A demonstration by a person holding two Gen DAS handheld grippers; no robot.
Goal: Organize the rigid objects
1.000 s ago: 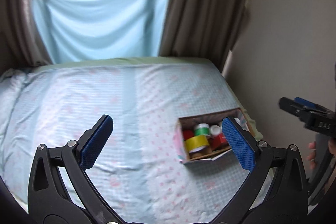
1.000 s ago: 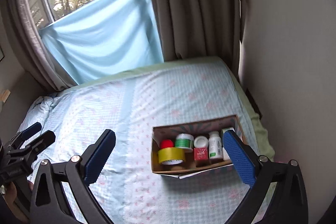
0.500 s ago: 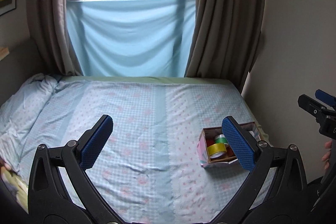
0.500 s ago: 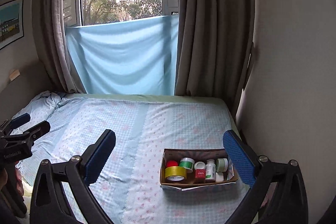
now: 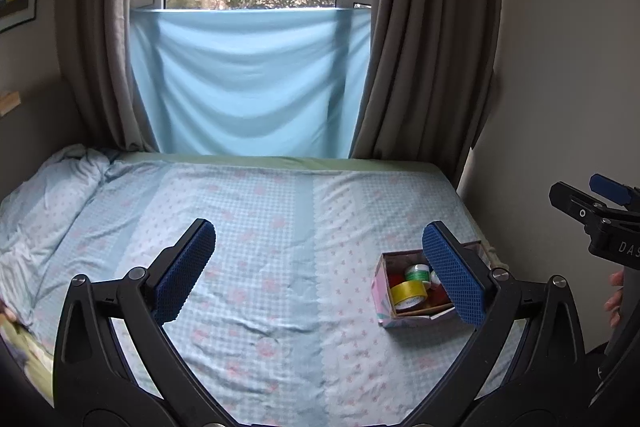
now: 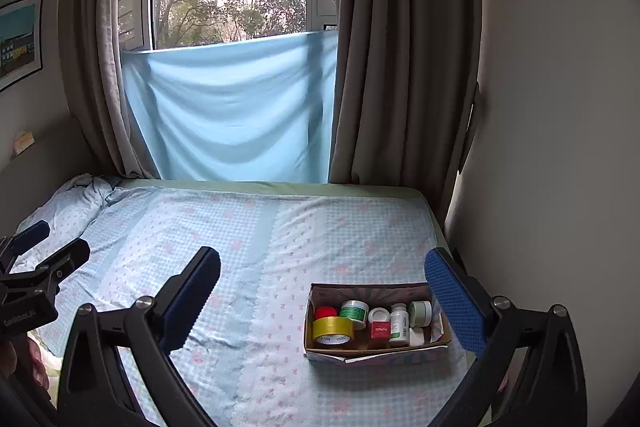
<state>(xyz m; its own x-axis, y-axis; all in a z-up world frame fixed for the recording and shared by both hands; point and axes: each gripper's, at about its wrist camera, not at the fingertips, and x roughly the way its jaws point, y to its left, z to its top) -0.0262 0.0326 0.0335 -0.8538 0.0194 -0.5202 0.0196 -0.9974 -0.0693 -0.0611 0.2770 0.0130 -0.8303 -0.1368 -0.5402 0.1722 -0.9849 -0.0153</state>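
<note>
A cardboard box (image 6: 376, 350) sits on the bed near its right edge; it also shows in the left wrist view (image 5: 385, 307). It holds a yellow tape roll (image 6: 333, 331), a red ball (image 6: 325, 312), a green-labelled jar (image 6: 354, 311), a white bottle (image 6: 399, 323) and other small containers. My left gripper (image 5: 320, 277) is open and empty, held well back above the bed. My right gripper (image 6: 322, 301) is open and empty, also back from the box. Each gripper shows at the edge of the other's view.
The bed (image 6: 248, 251) has a light blue patterned sheet, with a crumpled blanket (image 6: 76, 199) at the far left. A wall (image 6: 560, 147) runs close along the bed's right side. Curtains (image 6: 392, 67) and a blue cloth (image 6: 232, 115) hang behind.
Both grippers have pulled back and tilted up from the box. The box now looks smaller and the window shows. Both stay open.
</note>
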